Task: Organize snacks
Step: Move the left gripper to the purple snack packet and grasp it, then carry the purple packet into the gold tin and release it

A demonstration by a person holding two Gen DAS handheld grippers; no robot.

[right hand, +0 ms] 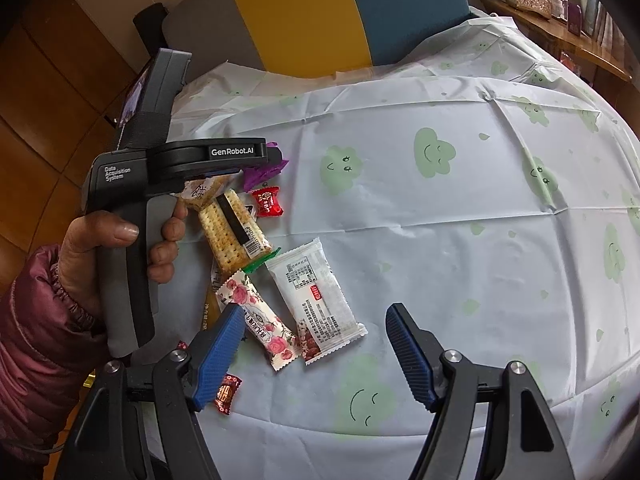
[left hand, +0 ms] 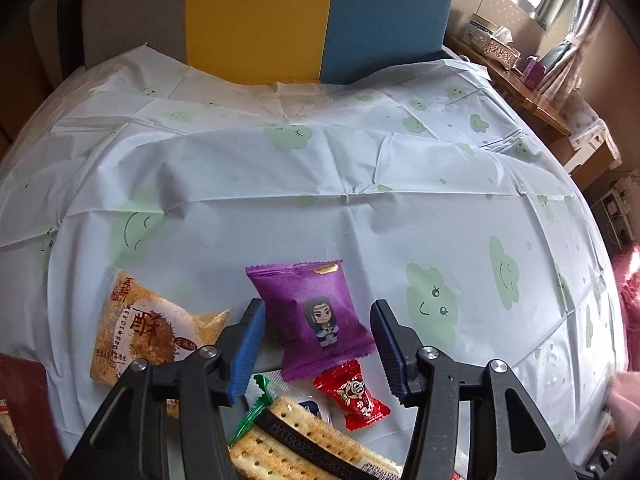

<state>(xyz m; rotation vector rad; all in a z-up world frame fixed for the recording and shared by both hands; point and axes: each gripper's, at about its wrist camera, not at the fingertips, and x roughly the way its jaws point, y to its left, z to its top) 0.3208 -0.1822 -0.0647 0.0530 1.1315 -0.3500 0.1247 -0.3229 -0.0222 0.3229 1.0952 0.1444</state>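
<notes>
The left gripper (left hand: 318,342) has its jaws half apart around one purple packet (left hand: 316,316), pads clear of it. The right gripper's (right hand: 316,354) jaws gape empty over two white packets (right hand: 316,300). Nearby lie one cracker pack (right hand: 234,232), one red candy (left hand: 352,396) and one orange pastry (left hand: 140,328). All sit on a cloud-print table (left hand: 360,208) beside a yellow-and-blue chair (left hand: 320,20).

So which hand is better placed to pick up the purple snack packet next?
Probably left: the left gripper is open with the purple packet between its fingers. The right gripper, also open, hangs nearer the white packet.
</notes>
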